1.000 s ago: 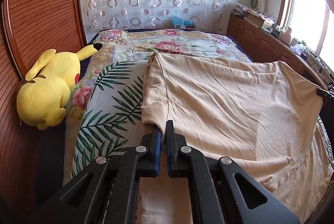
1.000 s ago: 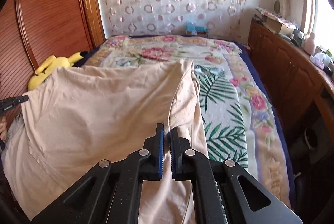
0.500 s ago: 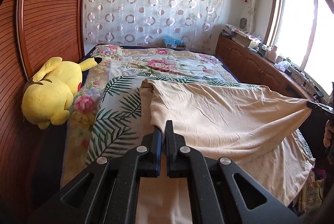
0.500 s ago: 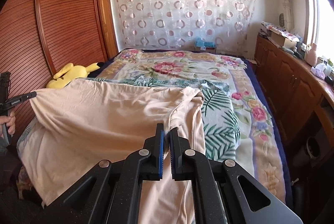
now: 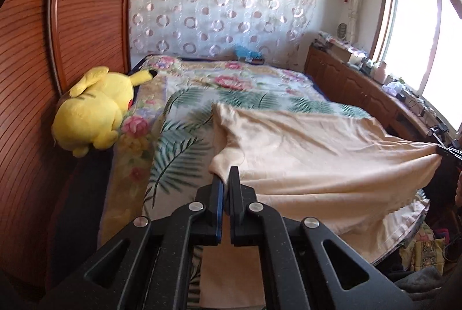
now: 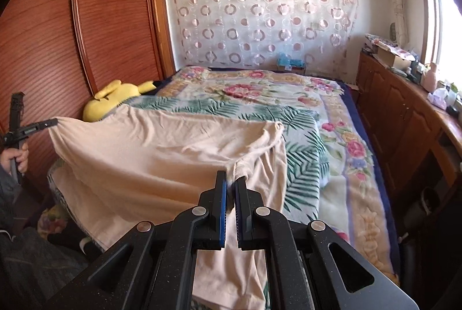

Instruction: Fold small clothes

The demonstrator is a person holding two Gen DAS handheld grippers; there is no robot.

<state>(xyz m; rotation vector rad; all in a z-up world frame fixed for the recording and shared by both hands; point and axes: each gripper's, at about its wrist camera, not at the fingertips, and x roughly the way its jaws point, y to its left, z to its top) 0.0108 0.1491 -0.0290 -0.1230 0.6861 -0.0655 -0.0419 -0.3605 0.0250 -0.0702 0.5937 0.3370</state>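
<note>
Stretching a beige garment (image 5: 303, 154) above the bed (image 5: 260, 84): left tool (image 5: 226, 180) and right tool (image 6: 230, 180) each clamped on a corner. Cloth's long axis spans between the tools at lower frame, far edge resting mid-frame on the bed; both equally near.

Bright daylight from the blown-out window (image 5: 415, 29), fisheye-bent dark edges, slight motion blur.

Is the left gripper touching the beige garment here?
Touching. In the left wrist view the left gripper is shut on a bunched edge of the beige garment, fabric pinched between its fingers.
</note>
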